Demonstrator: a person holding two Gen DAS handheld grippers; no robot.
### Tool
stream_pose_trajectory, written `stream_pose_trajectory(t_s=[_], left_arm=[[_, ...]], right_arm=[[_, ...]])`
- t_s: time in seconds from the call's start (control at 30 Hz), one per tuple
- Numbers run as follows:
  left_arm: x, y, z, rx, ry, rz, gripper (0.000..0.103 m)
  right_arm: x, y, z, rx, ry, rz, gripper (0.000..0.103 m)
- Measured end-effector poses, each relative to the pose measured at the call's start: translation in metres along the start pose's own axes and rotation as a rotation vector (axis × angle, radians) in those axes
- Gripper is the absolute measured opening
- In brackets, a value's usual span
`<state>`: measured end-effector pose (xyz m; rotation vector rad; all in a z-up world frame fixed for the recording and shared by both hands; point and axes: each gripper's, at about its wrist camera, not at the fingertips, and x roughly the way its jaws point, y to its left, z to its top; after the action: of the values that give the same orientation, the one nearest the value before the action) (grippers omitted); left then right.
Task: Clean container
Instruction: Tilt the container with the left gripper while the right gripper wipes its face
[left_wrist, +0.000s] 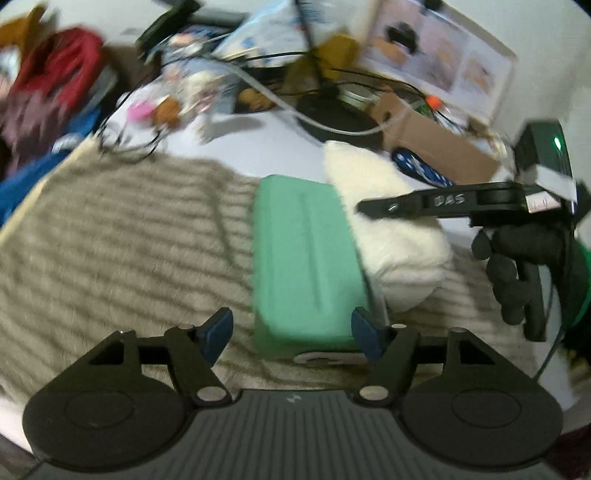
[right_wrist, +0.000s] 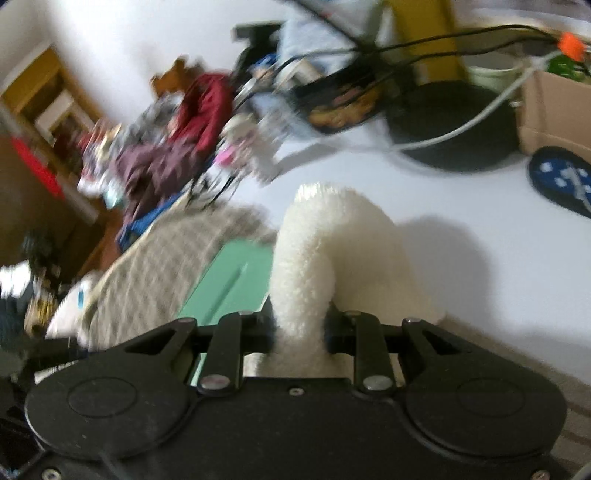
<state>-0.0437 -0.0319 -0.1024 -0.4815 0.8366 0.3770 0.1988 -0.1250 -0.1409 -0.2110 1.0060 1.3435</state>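
Right tongs (right_wrist: 299, 332) are clamped on a fluffy white cloth (right_wrist: 325, 243); left tongs (left_wrist: 291, 332) stand apart, gripping nothing, above the green container (left_wrist: 306, 258), which lies on a striped mat (left_wrist: 129, 236) beside the cloth. Wiping looks unfinished, though how much remains is unclear.

The left hand-held gripper (left_wrist: 291, 332) pointed steeply downward with its 2 blue-padded fingers (left_wrist: 218, 332) spread apart, while the right hand-held gripper (right_wrist: 299, 325), held in a black-gloved hand (left_wrist: 517, 266), was clamped tight.
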Motion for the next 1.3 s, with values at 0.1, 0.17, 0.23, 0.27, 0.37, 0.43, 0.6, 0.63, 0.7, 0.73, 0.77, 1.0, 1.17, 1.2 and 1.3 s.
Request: stream_pose_trajectory(t_s=[0.1,0.17,0.23,0.27,0.37,0.43,0.6,0.63,0.7,0.73,0.77,1.0,1.17,1.2,1.3], left_arm=[[0.009,-0.020,0.002,0.075,0.004,0.056,0.077],[0.019,-0.035,0.001,0.135,0.017,0.104,0.077],[0.027,-0.046,0.001,0.182,0.021,0.149,0.079],[0.030,-0.052,0.001,0.201,0.022,0.172,0.082],[0.038,-0.062,0.000,0.254,0.032,0.232,0.084],[0.043,-0.068,-0.001,0.282,0.044,0.263,0.086],[0.057,-0.071,-0.002,0.284,0.093,0.298,0.089],[0.058,-0.069,-0.003,0.271,0.099,0.292,0.089],[0.057,-0.063,-0.003,0.241,0.098,0.268,0.087],[0.056,-0.060,-0.003,0.226,0.097,0.256,0.087],[0.056,-0.057,-0.003,0.209,0.097,0.242,0.087],[0.046,-0.012,-0.003,-0.047,0.101,0.054,0.086],[0.040,0.037,-0.011,-0.316,0.076,-0.167,0.086],[0.041,0.045,-0.013,-0.366,0.077,-0.202,0.086],[0.042,0.065,-0.021,-0.518,0.078,-0.294,0.086]], right_arm=[[-0.003,0.004,-0.004,-0.047,0.053,0.043,0.022],[-0.006,0.005,-0.008,-0.076,0.097,0.077,0.022],[-0.011,0.006,-0.014,-0.098,0.131,0.104,0.022],[-0.013,0.004,-0.016,-0.086,0.128,0.104,0.022],[-0.019,-0.003,-0.021,-0.051,0.120,0.104,0.022],[-0.024,-0.010,-0.023,-0.009,0.096,0.093,0.022],[-0.028,-0.016,-0.021,0.012,0.063,0.074,0.022],[-0.028,-0.015,-0.019,0.010,0.060,0.071,0.022],[-0.028,-0.014,-0.015,0.007,0.052,0.068,0.022],[-0.029,-0.014,-0.014,0.005,0.047,0.067,0.022],[-0.029,-0.014,-0.012,0.003,0.043,0.066,0.022],[-0.027,-0.017,-0.001,0.017,0.030,0.070,0.022],[-0.014,-0.005,0.014,-0.026,0.029,0.072,0.022],[-0.011,-0.001,0.016,-0.044,0.033,0.072,0.022],[-0.003,0.010,0.019,-0.094,0.051,0.071,0.022]])
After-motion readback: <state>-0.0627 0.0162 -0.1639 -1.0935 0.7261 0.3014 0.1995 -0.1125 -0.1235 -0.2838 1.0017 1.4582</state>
